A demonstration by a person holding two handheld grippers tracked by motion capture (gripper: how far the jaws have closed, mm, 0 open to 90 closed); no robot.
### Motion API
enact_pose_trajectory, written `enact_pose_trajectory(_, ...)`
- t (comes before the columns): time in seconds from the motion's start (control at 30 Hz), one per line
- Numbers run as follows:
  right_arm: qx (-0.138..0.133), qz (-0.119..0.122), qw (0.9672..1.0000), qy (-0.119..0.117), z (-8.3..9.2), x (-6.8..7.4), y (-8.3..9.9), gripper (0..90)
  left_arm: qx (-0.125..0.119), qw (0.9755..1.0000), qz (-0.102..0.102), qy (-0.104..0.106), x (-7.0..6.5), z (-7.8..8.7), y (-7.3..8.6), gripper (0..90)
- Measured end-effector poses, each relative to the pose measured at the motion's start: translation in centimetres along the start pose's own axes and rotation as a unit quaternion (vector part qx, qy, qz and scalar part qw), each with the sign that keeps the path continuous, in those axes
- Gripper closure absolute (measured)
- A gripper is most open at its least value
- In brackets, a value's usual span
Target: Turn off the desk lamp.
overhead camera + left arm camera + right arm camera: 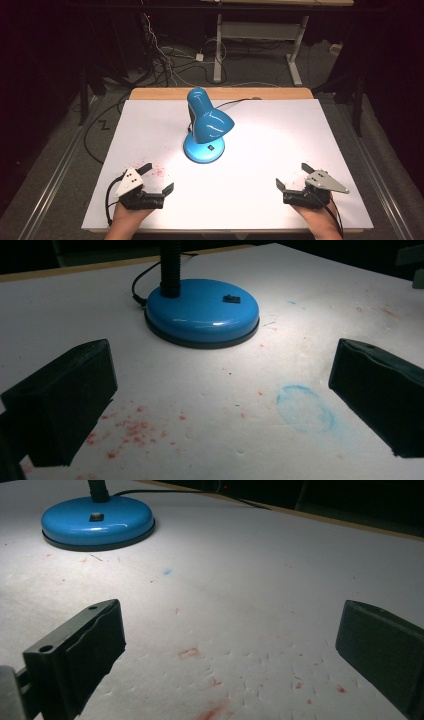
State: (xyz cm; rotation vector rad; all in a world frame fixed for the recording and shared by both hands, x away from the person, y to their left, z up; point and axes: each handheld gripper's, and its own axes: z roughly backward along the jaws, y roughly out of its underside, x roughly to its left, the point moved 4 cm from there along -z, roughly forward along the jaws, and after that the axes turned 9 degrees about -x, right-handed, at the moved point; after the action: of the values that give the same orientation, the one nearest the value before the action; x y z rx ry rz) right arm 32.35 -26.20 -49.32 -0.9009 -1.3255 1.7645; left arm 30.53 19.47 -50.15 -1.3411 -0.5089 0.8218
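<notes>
Mid-table, lamp (205,131) standing lit, well apart from left gripper (156,178) and right gripper (291,177), both gaping wide, empty. Risk: careless push at tall shade tipping lamp over.

**Two black hand-held tools, each with a pale plate**

The left tool (159,181) has a black body, two blocky black jaws and a white three-cornered plate marked with dark dots. A black cable loops from it. The right tool (292,177) is built alike, its plate grey. Its near jaw shows two small round holes. The forearms are bare, without sleeves.
</notes>
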Motion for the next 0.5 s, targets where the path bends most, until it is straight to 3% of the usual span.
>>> enact_pose_trajectory(0.07,-0.003,0.000,1.0000,-0.004,0.12,-0.06,-0.01,0.2,0.000,1.0000,0.002,-0.002,0.15,-0.02,-0.03,0.0)
enact_pose_trajectory(0.17,0.003,0.002,1.0000,-0.003,0.12,-0.19,0.20,0.2,0.010,0.9998,-0.015,-0.006,0.03,-0.08,0.07,0.0)
enact_pose_trajectory(0.5,0.002,-0.003,1.0000,0.006,0.40,-0.51,0.00,0.2,0.025,0.9992,-0.032,0.006,-0.71,-0.11,0.10,0.0)
